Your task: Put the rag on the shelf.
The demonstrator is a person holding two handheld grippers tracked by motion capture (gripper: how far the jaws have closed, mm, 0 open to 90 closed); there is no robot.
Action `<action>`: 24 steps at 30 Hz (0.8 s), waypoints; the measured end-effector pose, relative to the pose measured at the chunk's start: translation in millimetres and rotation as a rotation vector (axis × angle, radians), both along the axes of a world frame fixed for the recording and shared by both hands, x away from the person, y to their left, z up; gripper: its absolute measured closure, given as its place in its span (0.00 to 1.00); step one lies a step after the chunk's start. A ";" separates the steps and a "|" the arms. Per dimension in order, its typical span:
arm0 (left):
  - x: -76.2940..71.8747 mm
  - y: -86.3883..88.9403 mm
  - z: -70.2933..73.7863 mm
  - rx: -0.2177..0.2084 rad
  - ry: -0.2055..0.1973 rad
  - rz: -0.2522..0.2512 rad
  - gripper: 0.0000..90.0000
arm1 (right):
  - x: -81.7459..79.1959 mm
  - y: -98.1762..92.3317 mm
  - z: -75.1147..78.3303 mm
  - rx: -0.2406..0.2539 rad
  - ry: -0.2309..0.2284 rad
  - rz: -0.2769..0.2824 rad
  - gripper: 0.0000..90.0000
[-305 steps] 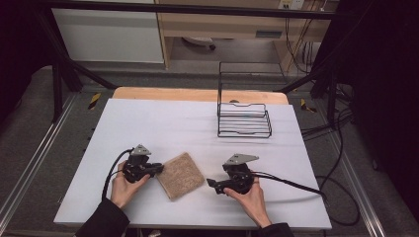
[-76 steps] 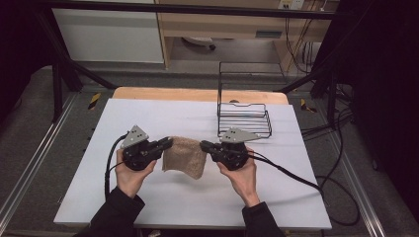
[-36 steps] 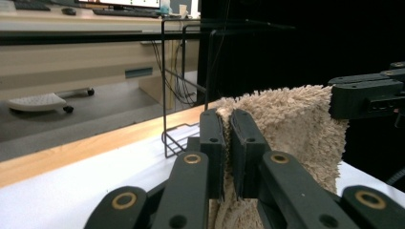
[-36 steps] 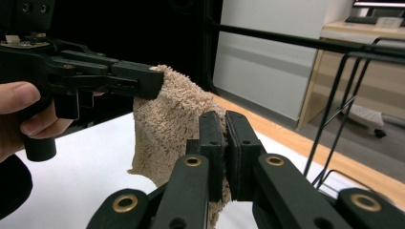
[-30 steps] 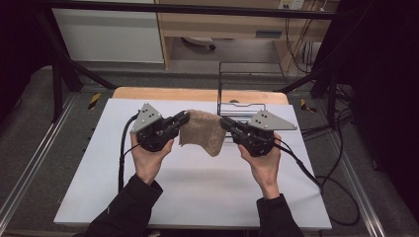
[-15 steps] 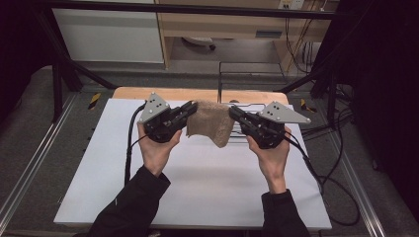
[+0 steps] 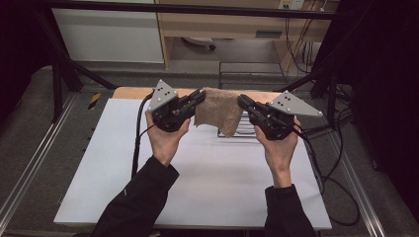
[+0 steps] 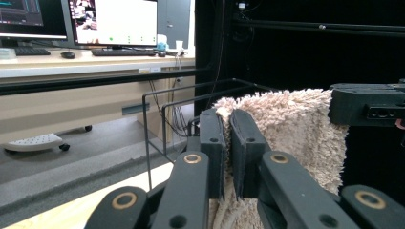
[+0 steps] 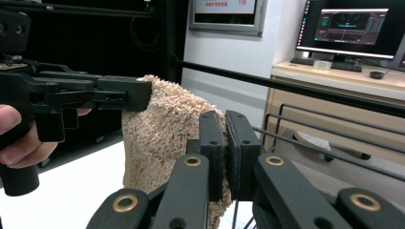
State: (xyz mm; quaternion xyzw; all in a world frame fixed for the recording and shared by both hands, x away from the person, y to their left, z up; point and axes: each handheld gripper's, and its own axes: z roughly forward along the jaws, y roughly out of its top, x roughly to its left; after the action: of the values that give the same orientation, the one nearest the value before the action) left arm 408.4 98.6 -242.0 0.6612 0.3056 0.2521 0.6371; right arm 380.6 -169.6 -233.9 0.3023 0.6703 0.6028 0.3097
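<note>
Hanging between both tongs, towel [image 7: 219, 111] hides wire rack [image 7: 247, 129].

1. Towel [image 7: 219, 109] slung between left gripper [image 7: 199, 96] and right gripper [image 7: 244, 102], above the far part of the table [image 7: 197, 177].
2. Left gripper at the towel's left corner, right gripper at its right corner.
3. Wire rack [image 7: 249, 129] on the table, behind and below the towel.
4. Desk with monitors [image 8: 112, 21] well beyond the table.
</note>
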 end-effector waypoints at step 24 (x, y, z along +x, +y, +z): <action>17.4 -36.4 38.1 -0.019 -0.050 -0.017 0.94 | 12.3 -30.3 37.1 0.021 -0.069 -0.075 0.96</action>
State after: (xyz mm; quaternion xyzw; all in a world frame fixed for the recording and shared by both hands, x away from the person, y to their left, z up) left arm 425.7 62.2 -203.9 0.6513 0.2863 0.2602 0.6527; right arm 393.0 -199.9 -196.8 0.3096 0.6410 0.6079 0.3517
